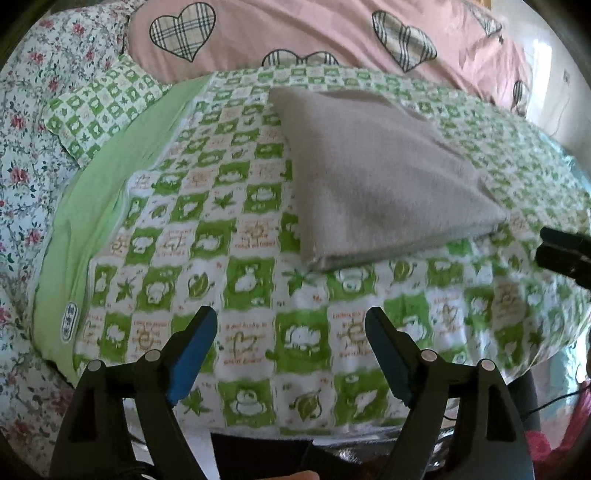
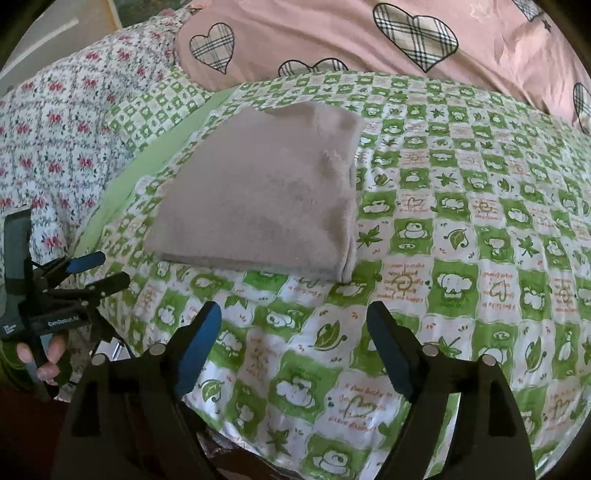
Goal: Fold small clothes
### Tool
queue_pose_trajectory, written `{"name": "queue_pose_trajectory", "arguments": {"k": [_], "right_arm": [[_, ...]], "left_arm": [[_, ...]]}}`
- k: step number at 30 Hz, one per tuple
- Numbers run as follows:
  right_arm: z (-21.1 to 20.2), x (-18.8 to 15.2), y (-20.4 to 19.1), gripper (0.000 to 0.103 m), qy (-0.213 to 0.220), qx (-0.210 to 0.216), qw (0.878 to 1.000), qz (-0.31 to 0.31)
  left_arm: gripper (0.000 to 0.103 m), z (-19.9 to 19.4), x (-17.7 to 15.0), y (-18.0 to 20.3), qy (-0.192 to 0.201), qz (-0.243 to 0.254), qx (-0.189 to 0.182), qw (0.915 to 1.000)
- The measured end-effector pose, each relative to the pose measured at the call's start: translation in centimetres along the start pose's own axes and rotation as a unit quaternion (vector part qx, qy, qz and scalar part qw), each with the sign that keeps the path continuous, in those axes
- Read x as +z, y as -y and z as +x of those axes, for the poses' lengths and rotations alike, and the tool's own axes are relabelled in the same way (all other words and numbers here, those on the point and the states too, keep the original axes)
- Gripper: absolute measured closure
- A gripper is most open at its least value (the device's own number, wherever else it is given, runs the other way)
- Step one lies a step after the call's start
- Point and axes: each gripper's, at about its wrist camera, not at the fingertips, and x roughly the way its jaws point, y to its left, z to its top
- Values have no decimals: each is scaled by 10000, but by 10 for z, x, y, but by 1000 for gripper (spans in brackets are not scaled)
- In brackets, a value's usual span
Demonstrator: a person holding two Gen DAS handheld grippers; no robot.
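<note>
Right gripper (image 1: 565, 254) cut off at left-wrist view's edge; bedding print (image 1: 509, 295) motion-blurred.

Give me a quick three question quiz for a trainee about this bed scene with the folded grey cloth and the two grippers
1. True or false: the left gripper is clamped on the grey cloth.
2. What lies directly under the grey cloth? A) the pink heart duvet B) the green checked cover C) the floral sheet
3. In a few words, how does the right gripper stand?

Key
1. False: its jaws are apart with nothing between them, short of the cloth.
2. B.
3. Open and empty, apart from the cloth's near edge.
</note>
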Motion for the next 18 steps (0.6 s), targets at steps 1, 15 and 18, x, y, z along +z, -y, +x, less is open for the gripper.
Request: {"name": "queue_pose_trajectory", "arguments": {"k": [1, 15, 18], "right_arm": [[-1, 0, -2, 18, 19, -6, 10000, -24], [18, 28, -21, 17, 72, 75, 9993, -363], [21, 34, -22, 17, 80, 55, 9992, -395]], "left_arm": [[20, 0, 0, 1, 0, 11, 9, 10000], [19, 1, 32, 0, 239, -168, -78, 9995], [19, 3, 39, 1, 250, -141, -106, 9995]]}}
